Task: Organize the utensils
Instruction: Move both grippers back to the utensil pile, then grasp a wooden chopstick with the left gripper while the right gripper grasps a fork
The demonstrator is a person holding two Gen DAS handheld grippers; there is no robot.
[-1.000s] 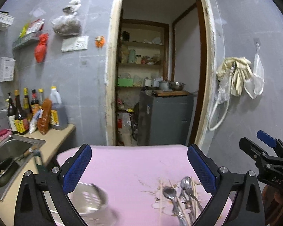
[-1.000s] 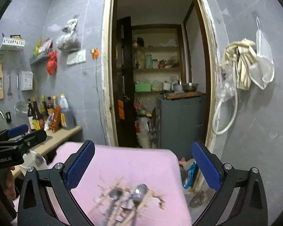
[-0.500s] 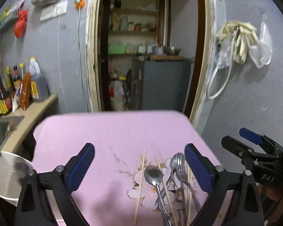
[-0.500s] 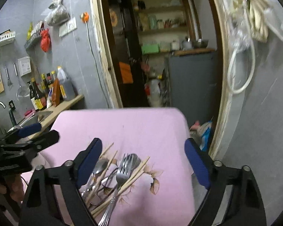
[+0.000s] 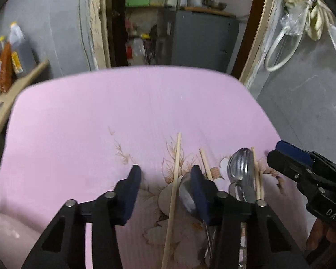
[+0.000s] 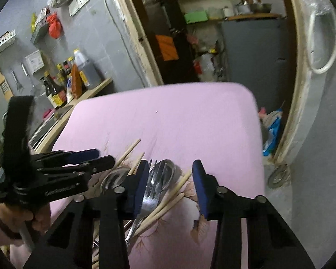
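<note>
Dim indoor light, motion blur, fisheye bending at edges

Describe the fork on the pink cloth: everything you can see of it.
The fork looks like shiny silver metal, with slotted tines at its far end. It lies flat on the pink cloth, in a loose pile, its tines resting over a spoon. Pale wooden chopsticks lie along its right side. Its handle runs back toward the camera and vanishes under the right gripper, whose closing jaws straddle it; no contact with the fork can be seen.
</note>
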